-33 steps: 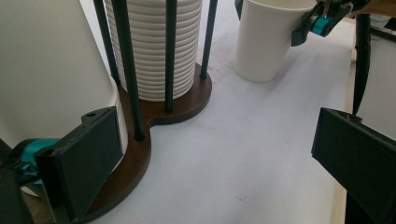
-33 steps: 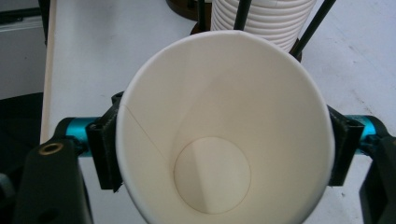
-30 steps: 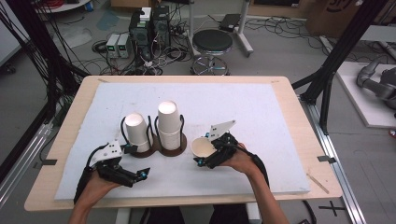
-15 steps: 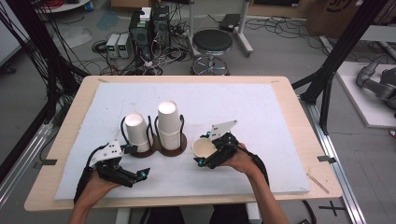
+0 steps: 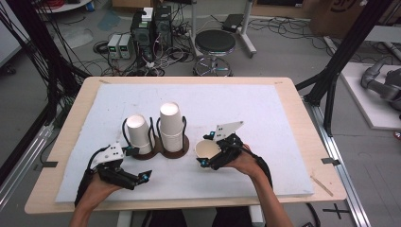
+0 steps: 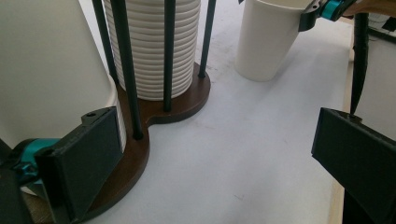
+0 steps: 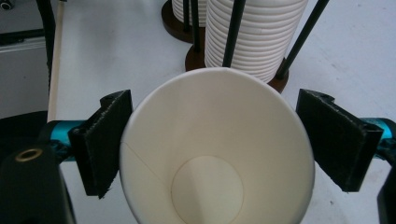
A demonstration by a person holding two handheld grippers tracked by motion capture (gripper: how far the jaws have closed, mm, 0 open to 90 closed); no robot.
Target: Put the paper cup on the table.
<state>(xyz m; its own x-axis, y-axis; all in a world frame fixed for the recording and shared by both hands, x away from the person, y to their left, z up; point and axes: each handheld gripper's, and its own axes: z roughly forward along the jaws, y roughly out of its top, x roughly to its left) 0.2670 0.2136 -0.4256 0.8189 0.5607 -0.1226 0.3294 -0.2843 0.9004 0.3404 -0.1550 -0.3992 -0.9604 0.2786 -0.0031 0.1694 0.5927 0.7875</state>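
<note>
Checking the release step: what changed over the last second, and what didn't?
The right gripper has just been opening its jaws around the upright paper cup; in the right gripper view its right pad now stands clear of the rim, the cup between them on the white mat. The left gripper, cup holder and its stacks stayed put.

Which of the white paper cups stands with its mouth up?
The single cup on the mat between the right gripper fingers. The two cup stacks in the brown holder stand mouth down.

White cup [image 7: 217,154], ribbed white stack [image 7: 256,35], brown stand [image 6: 140,140].
</note>
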